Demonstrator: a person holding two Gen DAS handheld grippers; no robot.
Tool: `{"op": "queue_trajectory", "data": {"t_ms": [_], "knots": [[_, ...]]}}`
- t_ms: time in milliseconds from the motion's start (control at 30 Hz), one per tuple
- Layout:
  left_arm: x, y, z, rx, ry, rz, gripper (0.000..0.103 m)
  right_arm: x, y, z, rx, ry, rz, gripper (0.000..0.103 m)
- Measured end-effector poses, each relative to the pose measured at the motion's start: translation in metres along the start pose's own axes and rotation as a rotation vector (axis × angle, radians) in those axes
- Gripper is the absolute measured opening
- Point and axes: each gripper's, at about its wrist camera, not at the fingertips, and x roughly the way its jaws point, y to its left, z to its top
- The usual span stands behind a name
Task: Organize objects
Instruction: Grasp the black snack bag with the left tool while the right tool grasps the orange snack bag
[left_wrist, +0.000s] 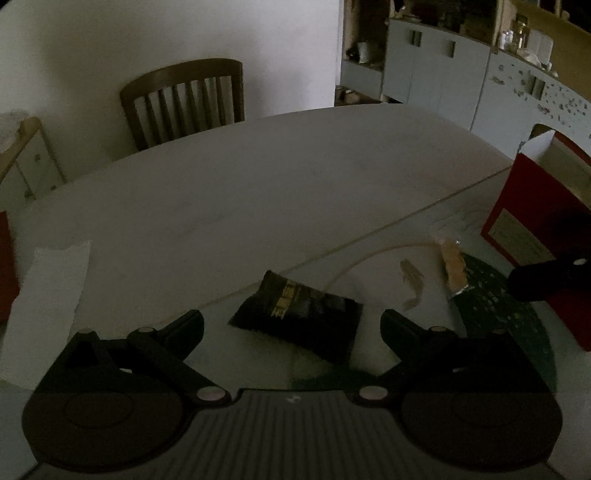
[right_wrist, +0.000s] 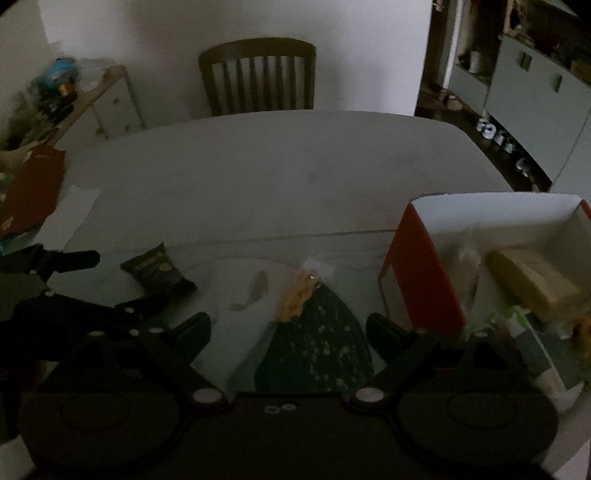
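Note:
A black snack packet (left_wrist: 299, 314) (right_wrist: 160, 271) lies flat on the glass table top, just ahead of my open left gripper (left_wrist: 291, 325), between the lines of its fingers and untouched. A clear wrapper with a tan snack bar (left_wrist: 454, 269) (right_wrist: 295, 299) lies further right, ahead of my open right gripper (right_wrist: 288, 330), which holds nothing. A red box with a white inside (right_wrist: 424, 273) (left_wrist: 532, 221) stands at the right and holds a tan packet (right_wrist: 532, 284) and other wrapped items. The left gripper also shows at the left of the right wrist view (right_wrist: 85, 280).
A wooden chair (left_wrist: 184, 99) (right_wrist: 258, 75) stands behind the table's far edge. A white paper sheet (left_wrist: 48, 306) lies at the left. Grey cupboards (left_wrist: 443, 74) stand at the back right, a cluttered sideboard (right_wrist: 55, 107) at the back left. A dark green printed pattern (right_wrist: 317, 350) shows under the glass.

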Motion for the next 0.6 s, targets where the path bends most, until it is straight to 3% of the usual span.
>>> {"op": "queue_trajectory", "data": {"t_ms": [267, 600], "knots": [[0.020, 0.000, 0.003, 0.074, -0.005, -0.026, 0.102, 0.032, 0.003, 0.010, 0.037, 0.038, -0.034, 0.089], [0.037, 0.003, 0.002, 0.059, -0.003, -0.041, 0.101, 0.065, -0.001, 0.015, 0.070, 0.075, -0.089, 0.087]]}}
